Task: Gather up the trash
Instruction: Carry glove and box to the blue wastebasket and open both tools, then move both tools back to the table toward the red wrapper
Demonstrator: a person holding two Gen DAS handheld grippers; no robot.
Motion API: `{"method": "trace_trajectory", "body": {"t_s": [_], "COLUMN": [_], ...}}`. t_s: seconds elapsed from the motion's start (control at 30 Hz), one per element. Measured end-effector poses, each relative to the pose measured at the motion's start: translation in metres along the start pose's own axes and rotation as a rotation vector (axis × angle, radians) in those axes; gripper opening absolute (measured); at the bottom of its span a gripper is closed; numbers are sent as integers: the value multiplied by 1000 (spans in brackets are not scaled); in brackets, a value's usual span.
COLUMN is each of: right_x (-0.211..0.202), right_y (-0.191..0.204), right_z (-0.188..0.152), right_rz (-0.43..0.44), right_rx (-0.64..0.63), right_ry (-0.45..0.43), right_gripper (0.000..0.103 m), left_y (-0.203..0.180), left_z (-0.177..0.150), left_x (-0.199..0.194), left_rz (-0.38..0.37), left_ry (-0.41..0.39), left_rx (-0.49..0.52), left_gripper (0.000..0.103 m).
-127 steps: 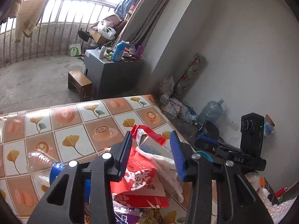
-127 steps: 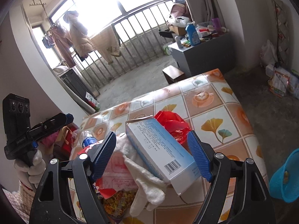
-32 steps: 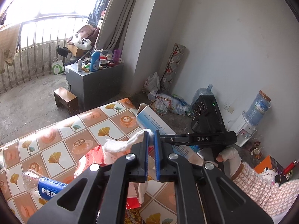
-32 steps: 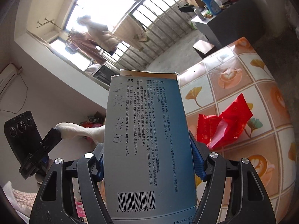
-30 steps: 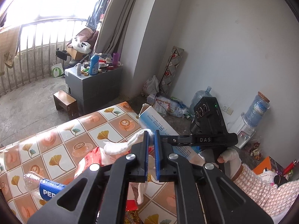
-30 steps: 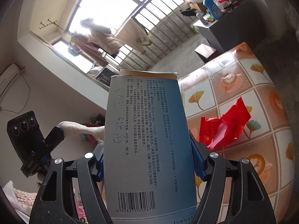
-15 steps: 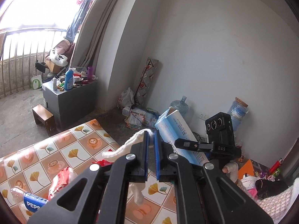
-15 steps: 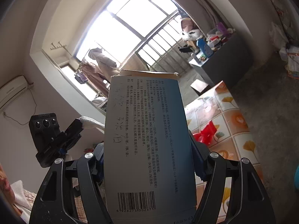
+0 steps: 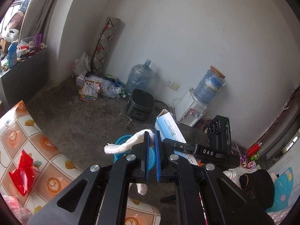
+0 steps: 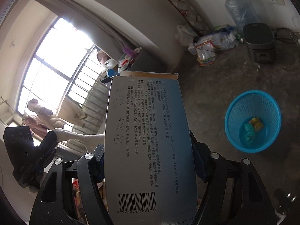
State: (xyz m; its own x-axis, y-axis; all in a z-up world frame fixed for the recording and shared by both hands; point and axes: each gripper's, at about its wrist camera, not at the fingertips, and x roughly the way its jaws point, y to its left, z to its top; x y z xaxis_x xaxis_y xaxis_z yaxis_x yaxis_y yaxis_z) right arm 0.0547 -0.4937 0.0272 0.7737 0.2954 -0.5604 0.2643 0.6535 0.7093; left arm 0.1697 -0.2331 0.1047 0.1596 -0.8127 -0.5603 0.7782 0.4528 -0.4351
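While I look along my left gripper (image 9: pixel 151 146), its fingers (image 9: pixel 145 157) are pressed together on a white glove (image 9: pixel 123 146), which sticks out to the left of the tips with another end dangling below them. Behind the tips, down on the concrete floor, I can see part of the blue basket (image 9: pixel 121 143). The tabletop (image 9: pixel 43 150) with its patterned cover lies at lower left, and a red wrapper (image 9: pixel 21 174) rests on it.

My right gripper (image 10: pixel 148 159) has its fingers (image 10: pixel 199 166) spread wide and clamped on the sides of a pale blue box (image 10: pixel 148 142), which stands upright between them, its printed face and barcode toward the camera and its top flap open. In that view the blue basket (image 10: pixel 234 123) stands on the floor to the right of the box, well apart from it, with a few small scraps (image 10: pixel 253 127) at its bottom. Farther back, a dark cooker (image 10: pixel 259 41) sits on the floor near a large water bottle (image 10: pixel 240 5) by the wall. At left I see the left gripper (image 10: pixel 50 138) holding the white glove (image 10: pixel 75 136).
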Motion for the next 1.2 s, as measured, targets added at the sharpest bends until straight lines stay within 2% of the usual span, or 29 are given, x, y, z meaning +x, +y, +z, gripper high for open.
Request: {"method": "trace_trajectory", "body": {"t_s": [0.07, 0.23, 0.37, 0.43, 0.47, 0.5, 0.57, 0.63, 0.73, 0.87, 0.97, 1.07, 1.2], "right_x": [0, 17, 30, 43, 44, 47, 55, 55, 50, 39, 28, 16, -2], "right_y": [-25, -83, -128, -151, -162, -171, -184, -189, -191, -171, -141, -104, -44], "right_z": [7, 34, 53, 60, 61, 60, 56, 47, 33, 24, 22, 21, 16], "right_rz": [-38, -117, -198, -244, -284, -330, -407, -446, -439, -489, -531, -569, -557], "right_rx": [57, 184, 233, 257, 266, 269, 249, 242, 235, 140, 22, -108, -259], "right_ry": [-7, -29, -26, -21, -22, -26, -14, -10, -26, -65, -112, -190, -293], "right_gripper": [67, 68, 71, 77, 81, 81, 81, 81, 81, 81, 81, 88, 95], "left_y": [-6, -24, -31, -27, -25, -21, -12, -7, -6, -9, -14, -20, -23], "left_z": [5, 14, 18, 17, 15, 12, 8, 4, 1, 6, 12, 17, 25], "left_x": [43, 140, 203, 235, 251, 259, 270, 270, 256, 229, 200, 162, 100], "left_rz": [-23, -27, -23, -11, 15, 37, 55, 56, 66, 71, 71, 79, 87], "left_ry": [48, 134, 170, 199, 217, 215, 209, 214, 187, 135, 81, 15, -78], "left_rx": [-4, 37, 63, 66, 57, 37, -1, -16, 23, 39, 54, 75, 80], "left_gripper": [5, 5, 6, 22, 45, 54, 55, 57, 63, 68, 73, 78, 82]}}
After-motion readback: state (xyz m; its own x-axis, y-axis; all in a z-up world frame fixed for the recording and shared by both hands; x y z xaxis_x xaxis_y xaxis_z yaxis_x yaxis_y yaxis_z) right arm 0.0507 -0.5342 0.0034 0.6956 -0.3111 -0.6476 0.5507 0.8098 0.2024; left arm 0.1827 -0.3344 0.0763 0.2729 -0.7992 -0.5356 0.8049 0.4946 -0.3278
